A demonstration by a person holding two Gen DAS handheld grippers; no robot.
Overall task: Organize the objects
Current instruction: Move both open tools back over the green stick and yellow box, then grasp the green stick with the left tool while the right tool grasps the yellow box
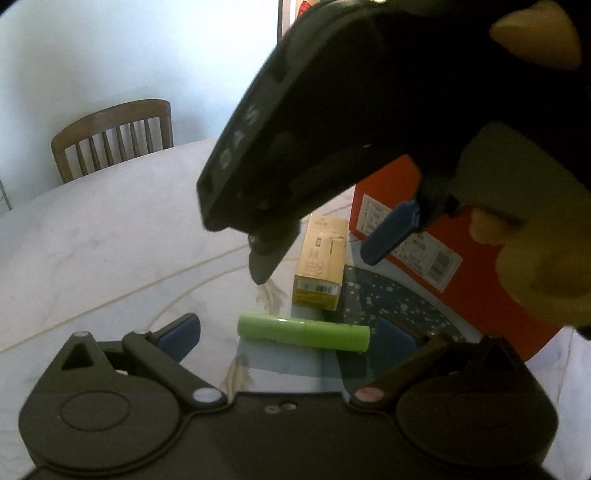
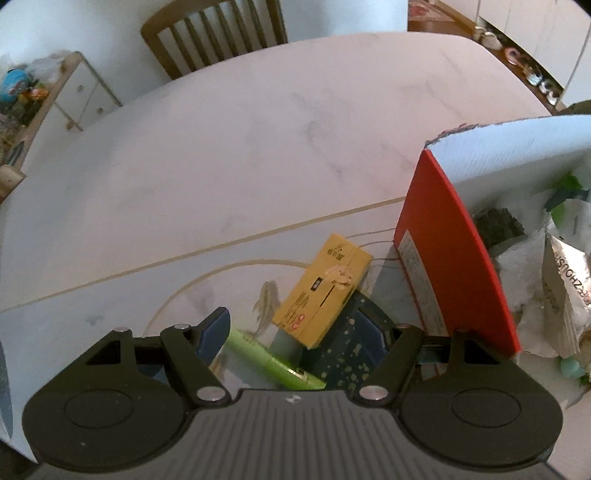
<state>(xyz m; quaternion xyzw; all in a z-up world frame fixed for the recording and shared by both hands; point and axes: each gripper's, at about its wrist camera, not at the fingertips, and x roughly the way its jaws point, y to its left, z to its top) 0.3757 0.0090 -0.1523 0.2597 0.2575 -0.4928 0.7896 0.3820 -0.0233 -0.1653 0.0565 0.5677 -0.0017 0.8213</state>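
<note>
- on the pale marble-look worktop [image 2: 258, 147], a lime-green plastic cylinder tube [image 1: 303, 336] lies on its side, just in front of a tan cardboard carton with a barcode end [image 1: 320, 271] and near an open red cardboard box [image 2: 454, 266].
- left gripper [image 1: 291, 338]: jaws spread wide, empty, the green tube lying crosswise between the blue pads [image 1: 181, 334].
- right gripper [image 2: 295, 336]: jaws apart too, holding nothing; it hangs over the tube and carton.
- handling, as a guess: the tube looks light, rigid and smooth, so it may roll or slip. best taken across its middle, jaws square to its long axis.
- the carton looks light and stiff, with flat sides easy to pinch across the narrow width.
- left wrist view only: the right gripper seen from outside, held by a hand in a yellowish glove [image 1: 535, 258], and the tube's full length.
- right wrist view only: the red box's inside, stuffed with crumpled paper and a foil packet [image 2: 565, 291]; a wooden slat-back chair [image 2: 214, 33] beyond; half the tube is hidden under the gripper body.
</note>
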